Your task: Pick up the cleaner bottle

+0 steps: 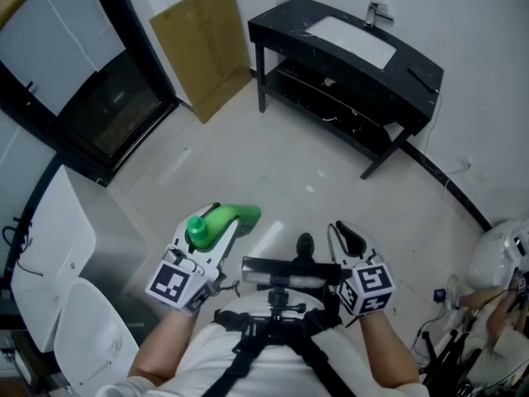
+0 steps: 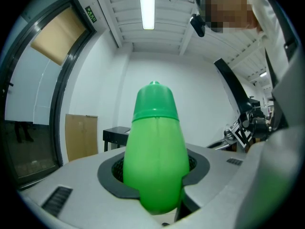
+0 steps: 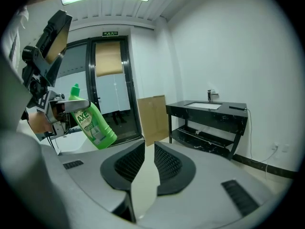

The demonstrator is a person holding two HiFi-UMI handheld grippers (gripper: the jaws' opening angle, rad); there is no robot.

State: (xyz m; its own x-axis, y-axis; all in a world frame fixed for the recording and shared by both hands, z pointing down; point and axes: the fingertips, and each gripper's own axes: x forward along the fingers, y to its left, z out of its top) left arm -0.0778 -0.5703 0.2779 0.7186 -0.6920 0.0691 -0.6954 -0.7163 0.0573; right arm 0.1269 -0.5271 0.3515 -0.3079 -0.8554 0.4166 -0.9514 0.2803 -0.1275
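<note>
Pale floor (image 1: 273, 160) below: left gripper (image 1: 216, 236) clamps green cleaner bottle (image 1: 230, 219); right gripper (image 1: 347, 235) jaws slightly apart, empty.

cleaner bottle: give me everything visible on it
The cleaner bottle is bright green plastic with a matching green cap, which is on, and a pale label printed AXE. The left gripper clamps it just below the cap. The body hangs tilted, cap up and base lower, pointing away from the person. It is in the air above the floor and touches nothing but the gripper.
</note>
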